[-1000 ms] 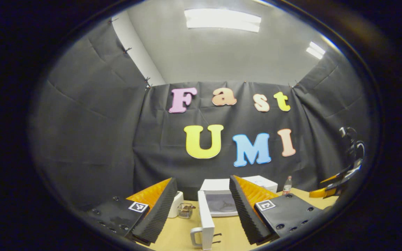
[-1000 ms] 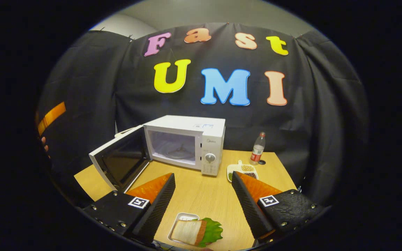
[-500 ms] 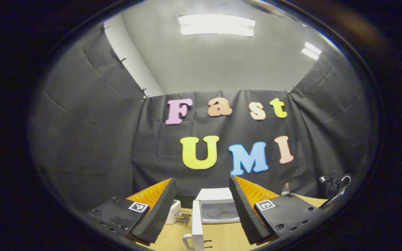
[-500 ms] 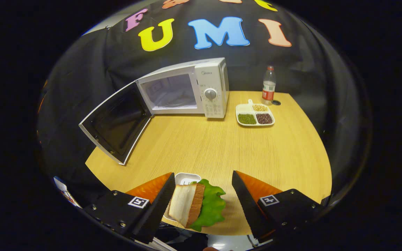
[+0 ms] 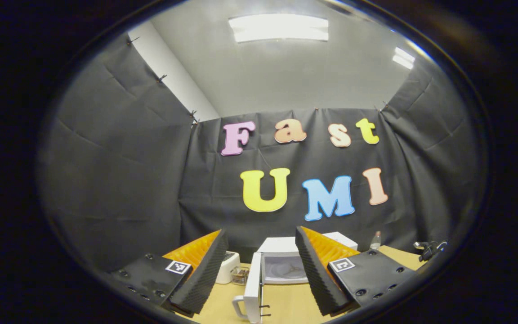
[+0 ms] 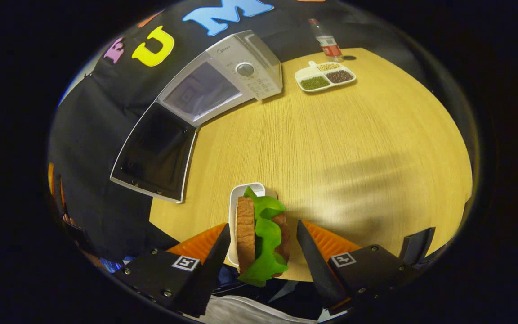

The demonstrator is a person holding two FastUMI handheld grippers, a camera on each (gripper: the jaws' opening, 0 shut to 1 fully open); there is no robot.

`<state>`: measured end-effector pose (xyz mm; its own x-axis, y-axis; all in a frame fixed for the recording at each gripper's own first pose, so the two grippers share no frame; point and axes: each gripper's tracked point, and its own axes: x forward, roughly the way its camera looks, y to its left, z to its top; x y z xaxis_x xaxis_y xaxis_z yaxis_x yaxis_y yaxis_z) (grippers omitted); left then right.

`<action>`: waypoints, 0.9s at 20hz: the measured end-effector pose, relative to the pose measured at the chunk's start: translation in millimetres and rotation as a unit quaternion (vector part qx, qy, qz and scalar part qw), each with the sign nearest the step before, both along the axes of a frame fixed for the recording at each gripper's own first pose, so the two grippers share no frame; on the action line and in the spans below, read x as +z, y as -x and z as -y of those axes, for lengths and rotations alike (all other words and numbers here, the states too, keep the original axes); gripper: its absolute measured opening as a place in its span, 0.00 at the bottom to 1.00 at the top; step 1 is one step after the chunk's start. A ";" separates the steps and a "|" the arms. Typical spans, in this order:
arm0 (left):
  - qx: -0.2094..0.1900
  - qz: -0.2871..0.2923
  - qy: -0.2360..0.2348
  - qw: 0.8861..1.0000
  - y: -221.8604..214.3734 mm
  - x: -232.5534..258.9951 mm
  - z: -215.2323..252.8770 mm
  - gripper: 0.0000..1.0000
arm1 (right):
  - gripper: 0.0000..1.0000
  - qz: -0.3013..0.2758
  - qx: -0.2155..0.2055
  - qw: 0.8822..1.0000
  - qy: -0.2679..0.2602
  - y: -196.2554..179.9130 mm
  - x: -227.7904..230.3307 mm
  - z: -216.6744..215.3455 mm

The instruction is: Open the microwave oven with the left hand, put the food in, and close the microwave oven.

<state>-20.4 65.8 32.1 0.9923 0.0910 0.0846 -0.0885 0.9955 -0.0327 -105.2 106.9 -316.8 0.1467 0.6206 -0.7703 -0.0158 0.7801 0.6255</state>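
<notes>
Microwave door stands open as the right gripper hangs over a sandwich at the table's near edge.

In the left gripper view, the left gripper (image 5: 261,270) has its fingers spread and empty; between them and beyond sits the microwave (image 5: 286,265), its door (image 5: 253,288) swung out edge-on just inside the left finger, handle outward. A small white container (image 5: 227,266) and a little basket (image 5: 240,275) stand behind the left finger; a bottle (image 5: 376,240) rises past the right finger. In the right gripper view, the right gripper (image 6: 263,252) is spread wide around the sandwich (image 6: 261,234), which rests in a white tray (image 6: 241,198) at the table (image 6: 353,148) edge, neither finger touching it. Ahead and to the left the microwave (image 6: 223,76) gapes, door (image 6: 155,153) overhanging the table's side. A divided dish (image 6: 326,77) and bottle (image 6: 328,42) stand far ahead, with bare tabletop between.
</notes>
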 end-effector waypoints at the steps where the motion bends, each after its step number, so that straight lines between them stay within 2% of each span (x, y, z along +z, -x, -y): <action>1: 0.004 -0.001 0.003 1.000 1.6 -1.3 0.7 0.97 | 0.84 -0.012 0.001 1.000 -0.006 1.5 -3.2 -0.4; 2: 0.008 -0.002 0.005 1.000 3.3 -2.0 0.5 0.95 | 0.68 -0.019 -0.007 1.000 -0.017 -0.7 -1.7 -1.3; 3: 0.009 -0.005 0.007 1.000 3.8 -5.0 1.4 0.97 | 0.58 -0.027 -0.012 0.999 -0.032 0.5 0.2 -6.1; 4: 0.010 -0.007 0.006 1.000 4.4 -5.8 1.0 0.97 | 0.55 -0.032 -0.019 0.999 -0.038 -1.8 0.8 -6.9; 5: 0.011 -0.009 0.003 1.000 4.0 -6.5 -1.3 0.97 | 0.41 -0.035 -0.014 0.998 -0.041 -1.2 1.0 -7.0; 6: 0.013 -0.010 0.000 1.000 3.4 -6.1 -4.8 0.97 | 0.41 -0.031 -0.019 0.999 -0.040 -4.8 0.7 -6.5; 7: 0.015 -0.009 -0.002 1.000 2.0 -5.3 -8.7 0.97 | 0.29 -0.028 -0.021 0.999 -0.039 -7.0 4.1 -4.5; 8: 0.016 -0.007 -0.002 1.000 -1.2 -3.7 -12.3 0.97 | 0.35 -0.025 -0.026 0.999 -0.040 -10.5 8.9 -3.4; 9: 0.015 -0.005 0.000 1.000 -4.4 -4.4 -14.7 0.97 | 0.29 -0.021 -0.032 0.998 -0.043 -14.6 13.6 -6.1; 15: -0.002 0.006 0.020 1.000 -45.6 -14.4 -37.1 0.98 | 0.29 0.027 -0.059 0.997 -0.053 -61.6 52.0 -35.9; 18: -0.015 0.003 0.028 1.000 -68.7 -23.2 -54.7 0.97 | 0.29 0.065 -0.063 0.996 -0.028 -85.4 57.7 -55.9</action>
<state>48.3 120.5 8.8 0.9941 0.0664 0.0853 -0.0589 0.9944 -0.0879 -19.8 162.8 -259.0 0.3219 0.6317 -0.7053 -0.0029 0.7455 0.6664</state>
